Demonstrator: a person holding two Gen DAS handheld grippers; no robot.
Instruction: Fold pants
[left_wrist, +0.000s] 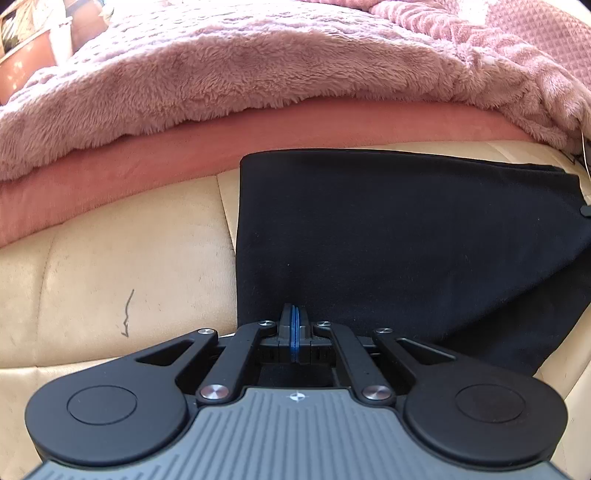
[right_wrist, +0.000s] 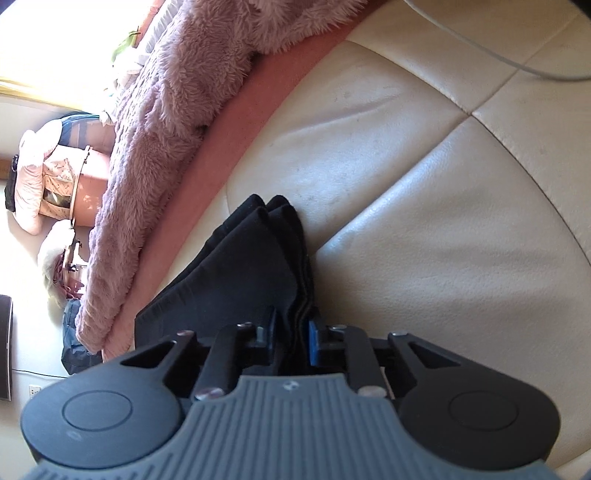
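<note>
Nearest the lens in the right wrist view, the right claw (right_wrist: 291, 334) is clamped on a stacked edge of the black pants (right_wrist: 236, 266), several layers of dark cloth pinched between its blue pads (right_wrist: 313, 341). In the left wrist view the left claw (left_wrist: 294, 328) has its pads pressed fully together at the near edge of the pants (left_wrist: 388, 236); whether any cloth is caught between them is hard to tell, since dark fabric and dark fingers merge there.

The pants lie folded into a flat panel on the cream leather cushion (left_wrist: 122, 266), just in front of a pink fuzzy blanket (left_wrist: 207, 70) and the salmon sheet (left_wrist: 122, 166) under it.

The risk from here is a partial grip: if the right claw holds only some of the layers, lifting would likely let the lower ones slide and spoil the fold. The smooth leather could also let the whole panel drag, and a high swing could snag the blanket's pile.
</note>
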